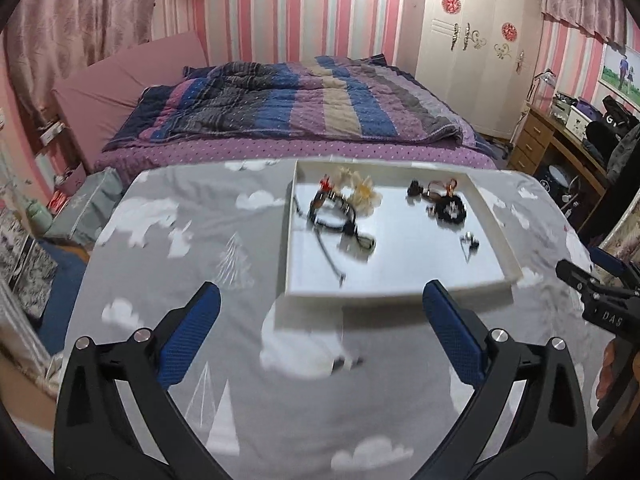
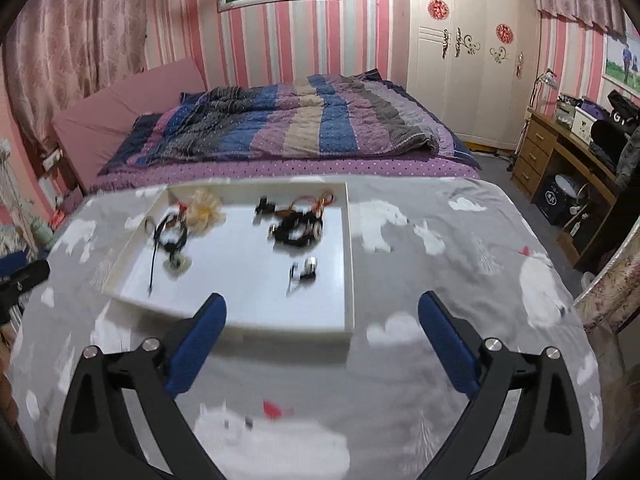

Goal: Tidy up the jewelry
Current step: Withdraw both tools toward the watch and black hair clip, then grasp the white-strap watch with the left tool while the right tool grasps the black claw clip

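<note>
A white shallow tray (image 1: pixel 496 224) lies on a grey cloud-print cloth and holds loose jewelry: a black cord piece with a cream flower (image 1: pixel 340 210), a black-and-white round piece (image 1: pixel 450 210) and a small silver piece (image 1: pixel 470 242). The tray (image 2: pixel 347 264) shows in the right wrist view with the flower (image 2: pixel 206 208), the black cluster (image 2: pixel 296 228) and the silver piece (image 2: pixel 306 270). My left gripper (image 1: pixel 320 304) is open and empty, just short of the tray's near edge. My right gripper (image 2: pixel 322 312) is open and empty over the tray's near right corner.
The cloth-covered table (image 1: pixel 180 240) stands before a bed with a striped quilt (image 1: pixel 280 104). A wardrobe (image 1: pixel 480 48) and a wooden desk (image 1: pixel 560 140) are at the right. A small red item (image 2: pixel 276 410) lies on the cloth near the right gripper.
</note>
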The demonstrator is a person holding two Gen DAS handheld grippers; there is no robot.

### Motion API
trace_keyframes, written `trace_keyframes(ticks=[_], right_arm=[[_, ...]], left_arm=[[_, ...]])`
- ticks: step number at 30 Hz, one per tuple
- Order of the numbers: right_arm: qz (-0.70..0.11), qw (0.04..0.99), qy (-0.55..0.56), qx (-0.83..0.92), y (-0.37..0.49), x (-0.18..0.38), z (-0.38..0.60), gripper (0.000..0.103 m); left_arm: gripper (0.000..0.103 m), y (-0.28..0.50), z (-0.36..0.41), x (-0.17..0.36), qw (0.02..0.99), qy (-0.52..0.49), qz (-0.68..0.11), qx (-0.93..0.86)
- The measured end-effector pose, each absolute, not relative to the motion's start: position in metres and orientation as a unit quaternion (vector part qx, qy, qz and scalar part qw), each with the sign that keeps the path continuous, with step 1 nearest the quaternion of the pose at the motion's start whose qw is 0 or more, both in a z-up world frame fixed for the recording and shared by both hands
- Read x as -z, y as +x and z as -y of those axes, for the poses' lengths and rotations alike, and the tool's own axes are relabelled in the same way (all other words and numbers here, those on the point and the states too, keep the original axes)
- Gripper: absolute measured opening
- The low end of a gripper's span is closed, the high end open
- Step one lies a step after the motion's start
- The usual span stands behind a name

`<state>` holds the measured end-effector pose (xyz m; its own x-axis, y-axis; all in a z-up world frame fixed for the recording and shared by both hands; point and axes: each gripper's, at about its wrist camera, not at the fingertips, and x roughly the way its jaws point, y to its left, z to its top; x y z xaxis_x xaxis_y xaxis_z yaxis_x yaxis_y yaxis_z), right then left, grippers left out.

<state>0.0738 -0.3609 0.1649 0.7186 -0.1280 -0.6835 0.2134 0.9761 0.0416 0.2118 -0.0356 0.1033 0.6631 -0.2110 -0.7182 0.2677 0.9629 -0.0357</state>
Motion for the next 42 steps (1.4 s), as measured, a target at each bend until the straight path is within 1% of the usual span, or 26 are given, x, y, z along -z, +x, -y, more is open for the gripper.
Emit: trace_keyframes(ticks=[7,14,22,25,33,38,42], right_arm=[[-0.376,0.922,0.038,0.079,0.007,-0.146,0.335,0.097],[-0.351,0.931,0.047,0.084,-0.070,-0.124,0.311,0.097],[-0.351,0.931,0.040,0.091,-0.122,-0.090,0.285,0.097],[-0.354,0.930,0.034,0.094,-0.136,-0.076,0.279,0.097],[-0.362,0.926,0.025,0.099,-0.149,-0.052,0.268,0.097],[-0.367,0.924,0.008,0.108,-0.150,-0.044,0.262,0.097],[-0.367,0.924,0.015,0.108,-0.153,-0.042,0.264,0.097]], left_arm=[[0.100,0.143,0.009,-0.091,0.916,0.033,-0.380,0.124],[0.100,0.077,-0.008,-0.065,0.925,0.030,-0.364,0.108],[0.100,0.028,-0.010,-0.017,0.907,0.029,-0.400,0.131],[0.100,0.017,-0.013,-0.005,0.901,0.024,-0.411,0.138],[0.100,0.001,-0.014,0.014,0.901,0.031,-0.409,0.139],[0.100,0.004,-0.007,0.023,0.896,0.032,-0.417,0.151],[0.099,0.012,-0.002,0.026,0.891,0.033,-0.422,0.162]])
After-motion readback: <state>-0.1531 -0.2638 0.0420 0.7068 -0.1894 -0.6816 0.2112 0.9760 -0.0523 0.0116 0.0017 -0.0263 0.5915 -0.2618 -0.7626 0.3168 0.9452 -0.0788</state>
